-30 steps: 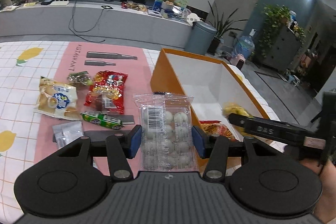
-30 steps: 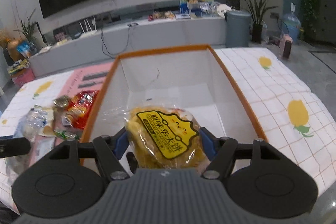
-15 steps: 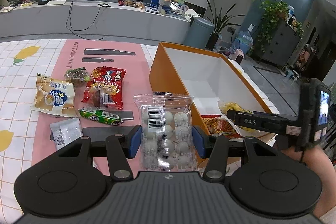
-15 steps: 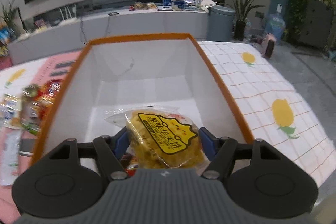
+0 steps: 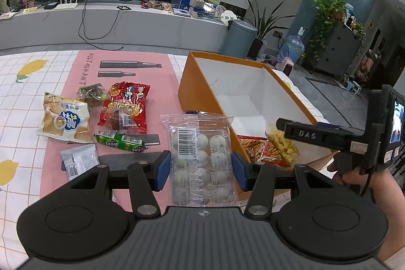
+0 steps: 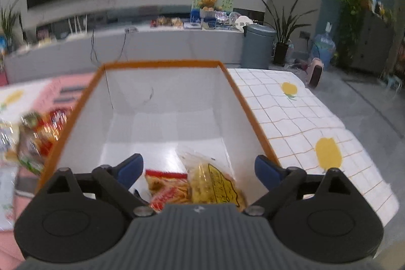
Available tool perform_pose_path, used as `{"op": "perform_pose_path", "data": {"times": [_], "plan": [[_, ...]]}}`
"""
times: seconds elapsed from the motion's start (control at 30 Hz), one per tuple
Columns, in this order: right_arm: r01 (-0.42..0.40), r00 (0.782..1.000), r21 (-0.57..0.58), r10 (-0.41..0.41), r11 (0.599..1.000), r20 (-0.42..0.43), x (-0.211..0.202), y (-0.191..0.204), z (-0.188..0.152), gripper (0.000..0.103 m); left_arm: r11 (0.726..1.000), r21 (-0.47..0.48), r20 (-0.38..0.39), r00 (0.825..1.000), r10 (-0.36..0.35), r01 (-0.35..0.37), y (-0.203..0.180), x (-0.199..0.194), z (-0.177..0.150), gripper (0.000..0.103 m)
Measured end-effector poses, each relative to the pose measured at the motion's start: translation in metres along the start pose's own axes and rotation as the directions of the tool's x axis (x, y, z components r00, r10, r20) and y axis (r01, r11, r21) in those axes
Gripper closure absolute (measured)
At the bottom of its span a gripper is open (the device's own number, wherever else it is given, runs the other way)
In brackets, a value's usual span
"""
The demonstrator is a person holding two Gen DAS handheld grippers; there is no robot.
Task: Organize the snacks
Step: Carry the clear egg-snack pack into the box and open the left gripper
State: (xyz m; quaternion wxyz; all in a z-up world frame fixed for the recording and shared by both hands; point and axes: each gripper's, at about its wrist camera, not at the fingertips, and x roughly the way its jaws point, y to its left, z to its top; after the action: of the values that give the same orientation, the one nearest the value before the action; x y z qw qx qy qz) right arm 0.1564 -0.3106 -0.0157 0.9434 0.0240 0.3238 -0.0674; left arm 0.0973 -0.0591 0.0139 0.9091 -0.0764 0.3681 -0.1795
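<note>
Gripping egg packet (image 5: pixel 201 161), left claw (image 5: pixel 200 167) (right claw (image 6: pixel 198 167) gaping, empty).

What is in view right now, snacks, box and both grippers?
Orange cardboard box: 1, white inside, right of pink mat.
Yellow-labelled cracker bag: 1, in box, released.
Red chip packet: 1, in box.
Clear pack of white balls: 1, held above the table.
Bread bag: 1, tan, on mat's left edge.
Red snack bag: 1, on mat.
Green sausage stick: 1, on mat.
Small silver sachet: 1, on mat.
Pink mat: 1.
Left gripper: clamps ball pack.
Right gripper: jaws just opened, over box.
</note>
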Motion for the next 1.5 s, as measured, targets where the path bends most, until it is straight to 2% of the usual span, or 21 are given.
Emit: {"op": "perform_pose_path", "data": {"times": [0.1, 0.3, 0.4, 0.53, 0.73, 0.8, 0.87, 1.0, 1.13, 1.27, 1.43, 1.47, 1.5], "plan": [[-0.011, 1.000, 0.037, 0.011, 0.999, 0.016, -0.004, -0.006, 0.003, 0.010, 1.000, 0.001, 0.019, 1.000, -0.013, 0.013, -0.007, -0.009, 0.004, 0.044], [-0.075, 0.995, 0.122, 0.067, 0.990, 0.069, -0.024, -0.018, 0.006, 0.010, 0.998, 0.063, 0.023, 1.000, -0.005, 0.004, -0.047, -0.009, 0.017, 0.044], [-0.087, 0.993, 0.149, 0.074, 0.985, 0.093, -0.031, -0.024, 0.007, 0.010, 0.998, 0.059, -0.010, 1.000, -0.011, 0.011, -0.065, 0.006, 0.025, 0.044], [-0.081, 0.991, 0.213, 0.055, 0.974, 0.124, -0.042, -0.041, 0.005, 0.010, 0.995, 0.100, -0.025, 0.999, -0.023, 0.026, -0.093, 0.031, 0.031, 0.044], [-0.106, 0.985, 0.347, 0.052, 0.932, 0.162, -0.054, -0.068, 0.003, 0.010, 0.992, 0.121, -0.083, 0.996, -0.032, 0.042, -0.114, 0.078, 0.034, 0.044], [-0.127, 0.984, 0.383, 0.070, 0.915, 0.161, -0.055, -0.072, 0.001, 0.010, 0.988, 0.150, -0.095, 0.995, -0.007, 0.021, -0.116, 0.093, 0.034, 0.044], [-0.153, 0.981, 0.372, 0.096, 0.916, 0.168, -0.057, -0.072, 0.001, 0.010, 0.986, 0.169, -0.118, 0.993, 0.021, -0.001, -0.114, 0.108, 0.033, 0.044], [-0.161, 0.979, 0.363, 0.102, 0.918, 0.178, -0.058, -0.072, 0.003, 0.007, 0.988, 0.155, -0.170, 0.984, 0.047, -0.021, -0.105, 0.135, 0.036, 0.044], [-0.192, 0.976, 0.405, 0.128, 0.894, 0.178, -0.055, -0.079, 0.002, 0.007, 0.983, 0.168, -0.182, 0.977, 0.108, -0.078, -0.100, 0.148, 0.035, 0.044], [-0.187, 0.976, 0.408, 0.122, 0.894, 0.178, -0.056, -0.078, 0.002, 0.007, 0.967, 0.219, -0.162, 0.972, 0.170, -0.132, -0.108, 0.149, 0.031, 0.044], [-0.180, 0.978, 0.398, 0.120, 0.899, 0.172, -0.055, -0.076, 0.002, 0.007, 0.929, 0.300, -0.149, 0.951, 0.270, -0.217, -0.124, 0.152, 0.025, 0.032], [-0.180, 0.978, 0.397, 0.119, 0.900, 0.173, -0.055, -0.076, 0.002, 0.007, 0.929, 0.300, -0.134, 0.954, 0.268, -0.218, -0.125, 0.149, 0.024, 0.029], [-0.180, 0.978, 0.398, 0.119, 0.900, 0.174, -0.056, -0.076, 0.002, 0.007, 0.930, 0.301, -0.113, 0.961, 0.253, -0.210, -0.127, 0.144, 0.023, 0.022]]}}
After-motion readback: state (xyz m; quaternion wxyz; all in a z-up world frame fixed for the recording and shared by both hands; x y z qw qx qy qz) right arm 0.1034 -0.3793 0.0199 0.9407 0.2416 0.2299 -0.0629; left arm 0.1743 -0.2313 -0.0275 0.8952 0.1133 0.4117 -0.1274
